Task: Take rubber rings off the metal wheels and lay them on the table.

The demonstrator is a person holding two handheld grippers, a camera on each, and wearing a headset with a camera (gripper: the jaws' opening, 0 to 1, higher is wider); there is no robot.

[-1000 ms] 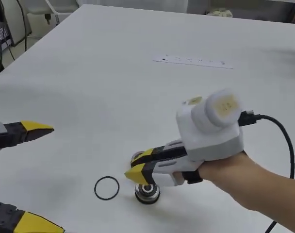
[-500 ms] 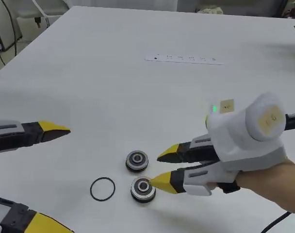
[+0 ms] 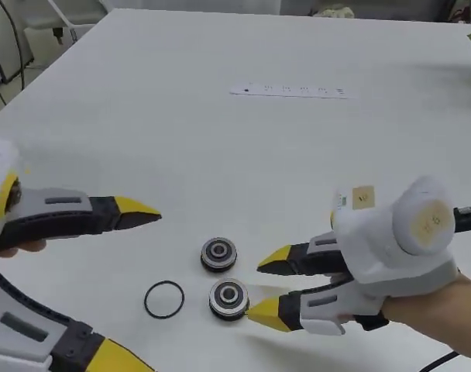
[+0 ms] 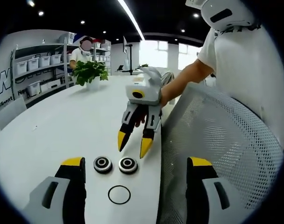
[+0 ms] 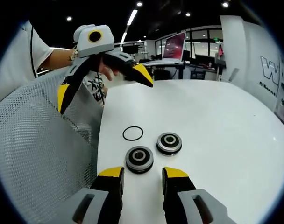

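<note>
Thin black rubber ring (image 3: 146, 300) lies beside wheels (image 3: 228, 298)

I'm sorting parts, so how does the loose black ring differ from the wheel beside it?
The ring is a thin black loop with bare table showing through; the wheel beside it is thick, metallic, with a hub filling its middle. The ring lies almost flush; the wheel stands taller. Both lie flat on the table, untouched by jaws.

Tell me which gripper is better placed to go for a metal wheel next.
Right. The right gripper's open yellow-tipped jaws point at the nearer round metal wheel, tips just short of it. The left gripper, spread wide, hangs farther off, beyond the loose black rubber ring lying on the white table.
</note>
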